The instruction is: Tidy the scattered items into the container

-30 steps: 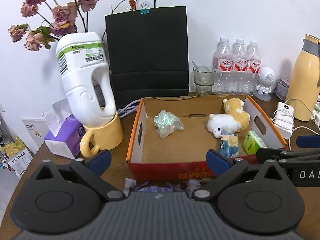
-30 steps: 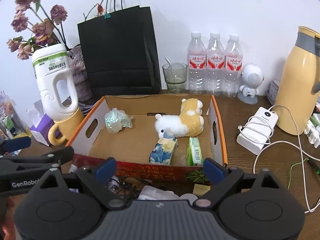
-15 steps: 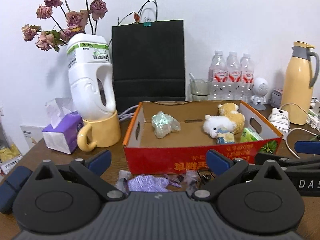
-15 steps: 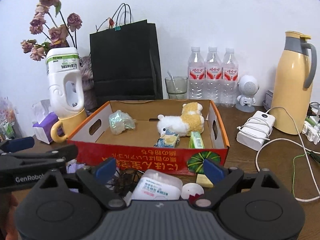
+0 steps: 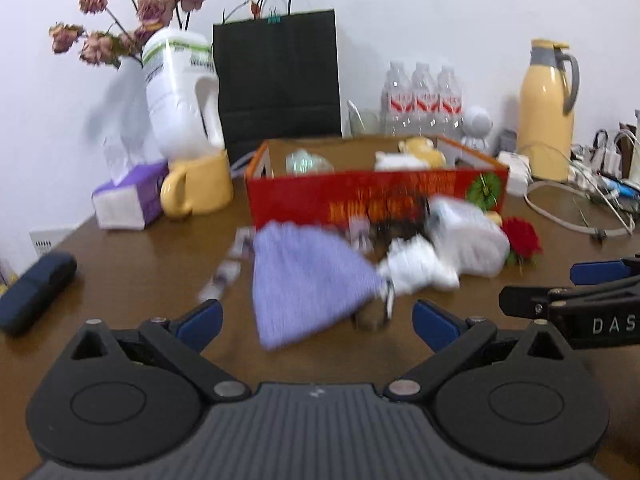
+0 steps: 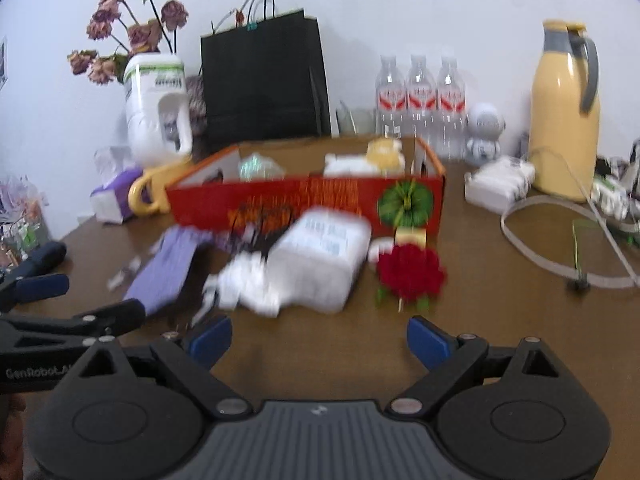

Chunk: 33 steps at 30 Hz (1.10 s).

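A red cardboard box (image 5: 376,196) (image 6: 312,204) stands mid-table, holding a plush toy (image 5: 416,156) and a crinkled wrapper (image 5: 306,160). In front of it lie a purple knit cloth (image 5: 304,280) (image 6: 168,268), a white plastic bottle (image 5: 468,236) (image 6: 320,256), white crumpled tissue (image 5: 416,268), a red fabric flower (image 5: 522,236) (image 6: 412,272) and a dark tangle of cord (image 6: 260,224). My left gripper (image 5: 316,322) is open and empty just short of the purple cloth. My right gripper (image 6: 318,340) is open and empty in front of the bottle and flower.
A yellow mug (image 5: 200,192) with a white jug, a purple tissue box (image 5: 128,200), a black paper bag (image 5: 280,80), three water bottles (image 5: 420,96), a yellow thermos (image 5: 548,108) and cables (image 6: 568,240) ring the box. A dark case (image 5: 36,284) lies far left.
Both grippers have pulled back and down from the box. The scattered items in front of it have come into full view. The frames are now motion-blurred.
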Each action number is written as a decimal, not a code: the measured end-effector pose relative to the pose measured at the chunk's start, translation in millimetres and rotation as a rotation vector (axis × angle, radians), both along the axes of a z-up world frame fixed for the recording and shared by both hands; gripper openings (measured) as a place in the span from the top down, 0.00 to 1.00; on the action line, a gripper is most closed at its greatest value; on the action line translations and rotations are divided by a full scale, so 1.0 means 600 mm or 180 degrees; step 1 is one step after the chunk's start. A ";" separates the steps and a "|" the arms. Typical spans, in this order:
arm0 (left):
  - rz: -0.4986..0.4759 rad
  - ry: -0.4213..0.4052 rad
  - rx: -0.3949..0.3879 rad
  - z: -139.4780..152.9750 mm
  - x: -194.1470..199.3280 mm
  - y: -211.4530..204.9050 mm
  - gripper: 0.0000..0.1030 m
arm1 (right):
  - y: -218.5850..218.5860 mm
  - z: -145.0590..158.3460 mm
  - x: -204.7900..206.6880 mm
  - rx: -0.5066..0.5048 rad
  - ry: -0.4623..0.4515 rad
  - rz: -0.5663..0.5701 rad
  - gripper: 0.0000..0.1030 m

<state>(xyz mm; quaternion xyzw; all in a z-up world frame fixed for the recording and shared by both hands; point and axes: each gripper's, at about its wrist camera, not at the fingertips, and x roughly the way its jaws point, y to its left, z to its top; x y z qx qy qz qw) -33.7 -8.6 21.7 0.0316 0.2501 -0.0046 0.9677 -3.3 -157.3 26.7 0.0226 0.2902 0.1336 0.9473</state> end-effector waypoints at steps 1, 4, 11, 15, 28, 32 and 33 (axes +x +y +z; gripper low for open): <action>-0.0026 0.0038 -0.0019 -0.004 -0.009 0.000 0.00 | -0.001 -0.005 -0.007 0.0013 0.0059 0.0016 0.08; -0.0145 0.0088 -0.0106 -0.007 -0.025 0.005 0.00 | -0.005 -0.010 -0.023 0.0096 0.0146 0.0026 0.09; -0.0154 -0.0014 -0.0087 0.010 0.014 0.057 0.09 | 0.003 0.004 -0.033 0.0125 0.0195 0.0279 0.34; 0.0056 0.0206 -0.0239 0.011 0.076 0.127 0.42 | 0.026 0.008 -0.022 0.0078 0.0182 0.0433 0.40; -0.0154 0.0480 -0.0285 -0.020 0.183 0.172 0.71 | 0.125 0.041 0.069 0.0038 -0.0027 0.0868 0.47; -0.0193 0.0532 -0.0279 -0.029 0.183 0.173 0.82 | 0.164 0.051 0.105 0.0001 -0.0083 0.1032 0.47; -0.0185 0.0533 -0.0279 -0.028 0.183 0.174 0.82 | 0.173 0.050 0.114 0.0003 -0.0056 0.1067 0.47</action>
